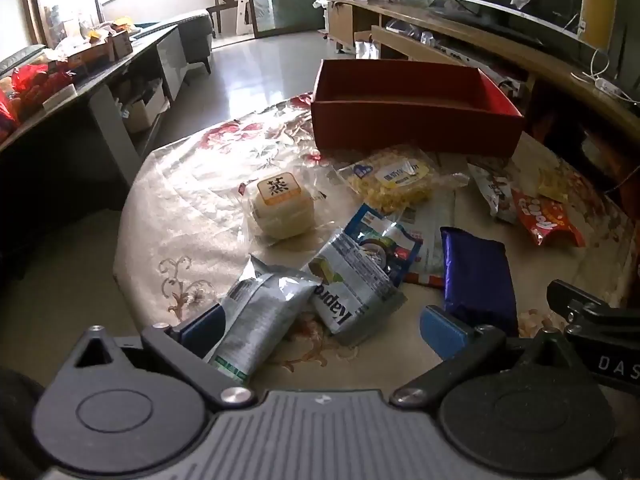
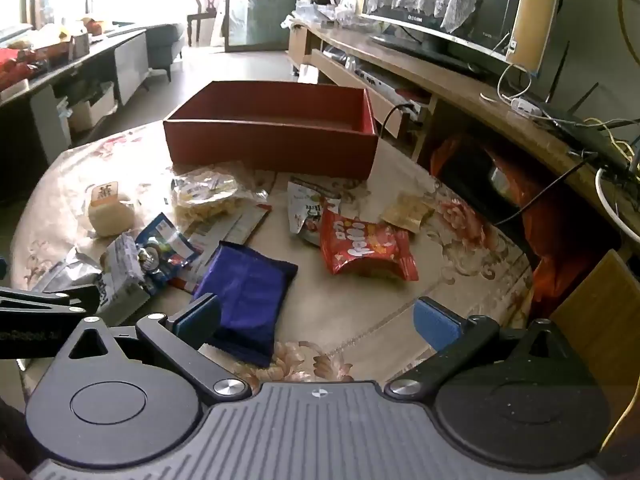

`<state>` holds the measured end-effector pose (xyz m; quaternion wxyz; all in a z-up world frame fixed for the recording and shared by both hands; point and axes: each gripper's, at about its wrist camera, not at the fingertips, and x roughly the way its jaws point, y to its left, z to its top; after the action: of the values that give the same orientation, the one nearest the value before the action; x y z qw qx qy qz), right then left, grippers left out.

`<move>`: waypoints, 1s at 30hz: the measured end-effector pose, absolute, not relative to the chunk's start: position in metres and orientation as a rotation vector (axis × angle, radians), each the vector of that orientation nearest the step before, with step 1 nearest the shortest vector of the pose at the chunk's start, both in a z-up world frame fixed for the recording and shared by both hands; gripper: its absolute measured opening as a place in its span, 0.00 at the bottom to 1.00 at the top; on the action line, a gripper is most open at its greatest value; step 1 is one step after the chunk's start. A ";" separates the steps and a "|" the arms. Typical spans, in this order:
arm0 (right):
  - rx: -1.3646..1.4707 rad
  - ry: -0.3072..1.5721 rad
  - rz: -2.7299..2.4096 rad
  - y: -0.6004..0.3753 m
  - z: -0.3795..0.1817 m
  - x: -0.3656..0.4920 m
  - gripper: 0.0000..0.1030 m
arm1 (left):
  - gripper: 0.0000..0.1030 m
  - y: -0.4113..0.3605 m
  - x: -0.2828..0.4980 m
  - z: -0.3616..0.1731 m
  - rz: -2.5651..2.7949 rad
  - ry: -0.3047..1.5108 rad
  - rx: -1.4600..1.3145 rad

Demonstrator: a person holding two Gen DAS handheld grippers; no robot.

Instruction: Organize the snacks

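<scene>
Both jaws gaping wide, holding nothing. Left gripper (image 1: 320, 332) is hovering over overlapping silver packets (image 1: 260, 320) at the table's near edge; risk is pinching two.

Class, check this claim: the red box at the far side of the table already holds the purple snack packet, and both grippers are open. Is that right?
Not quite. The red box looks empty; the purple snack packet lies on the table near the right gripper, as the right wrist view shows. Both grippers, including the left gripper, are indeed open.
</scene>
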<state>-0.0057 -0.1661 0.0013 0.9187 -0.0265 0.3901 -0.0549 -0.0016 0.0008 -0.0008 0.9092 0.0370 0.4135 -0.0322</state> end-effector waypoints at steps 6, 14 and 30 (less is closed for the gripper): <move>-0.056 0.808 -0.115 -0.165 -0.004 -0.004 1.00 | 1.00 0.003 0.001 -0.012 -0.066 0.887 0.066; -0.071 0.816 -0.123 -0.167 -0.009 -0.004 1.00 | 1.00 0.002 0.005 -0.009 -0.057 0.915 0.056; -0.077 0.823 -0.105 -0.165 -0.010 -0.002 1.00 | 1.00 0.002 0.007 -0.014 -0.054 0.932 0.051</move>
<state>-0.0021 -0.1649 -0.0097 0.9145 -0.0374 0.3995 -0.0512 0.0070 0.0022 -0.0137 0.8927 0.0244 0.4493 -0.0259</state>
